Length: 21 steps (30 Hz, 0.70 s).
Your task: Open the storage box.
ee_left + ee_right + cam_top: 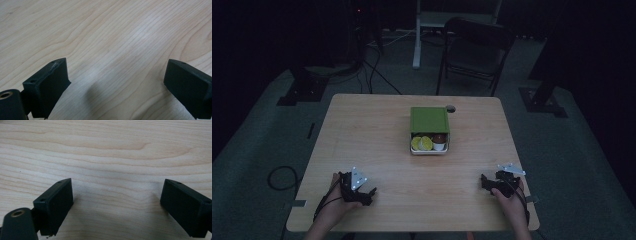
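A white box (pixel 430 150) with a green lid (pixel 429 119) slid partly back sits at the table's middle, toward the far side. Its open front shows yellow-green pieces (pixel 421 143), a brown round item (pixel 439 138) and a small white cup (pixel 439 146). My left gripper (pixel 368 194) rests on the wood near the front left, held by a hand, and stands open (pixel 116 75) over bare table. My right gripper (pixel 484 182) rests near the front right, also open (pixel 117 192) with nothing between its jaws.
The light wooden table (pixel 377 135) has a small dark hole (pixel 451 108) near its far edge beside the box. Behind the table stand a dark folding chair (pixel 474 50) and a white frame (pixel 422 30). Cables (pixel 279 177) lie on the grey floor at the left.
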Available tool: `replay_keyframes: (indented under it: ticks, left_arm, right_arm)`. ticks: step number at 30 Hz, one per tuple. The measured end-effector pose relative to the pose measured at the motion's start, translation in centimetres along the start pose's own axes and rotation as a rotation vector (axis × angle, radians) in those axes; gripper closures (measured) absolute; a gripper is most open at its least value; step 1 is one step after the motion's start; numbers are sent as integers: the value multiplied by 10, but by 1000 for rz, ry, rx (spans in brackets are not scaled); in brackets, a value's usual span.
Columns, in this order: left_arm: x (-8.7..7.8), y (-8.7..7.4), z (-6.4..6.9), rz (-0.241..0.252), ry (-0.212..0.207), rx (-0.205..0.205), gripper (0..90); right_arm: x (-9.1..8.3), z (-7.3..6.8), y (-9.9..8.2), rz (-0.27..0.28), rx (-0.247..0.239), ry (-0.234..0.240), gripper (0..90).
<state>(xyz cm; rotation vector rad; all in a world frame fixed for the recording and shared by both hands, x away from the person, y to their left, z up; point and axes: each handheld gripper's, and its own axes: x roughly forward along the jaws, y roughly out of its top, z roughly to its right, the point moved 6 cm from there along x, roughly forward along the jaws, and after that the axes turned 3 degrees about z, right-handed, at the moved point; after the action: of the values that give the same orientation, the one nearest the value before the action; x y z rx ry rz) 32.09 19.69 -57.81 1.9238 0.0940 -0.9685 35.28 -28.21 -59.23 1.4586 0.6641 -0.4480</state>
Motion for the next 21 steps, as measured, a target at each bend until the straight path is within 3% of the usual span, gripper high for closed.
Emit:
replay_keyframes:
  ticks: [18,19,21]
  left_arm:
    - [7,22,17,32,-11,100,63]
    - [8,27,21,40,-9,129,63]
    - [9,30,24,43,-12,143,63]
  right_arm:
    - [0,0,0,0,1,0,106]
    - [0,0,0,0,0,0,106]
    - [0,0,0,0,0,0,106]
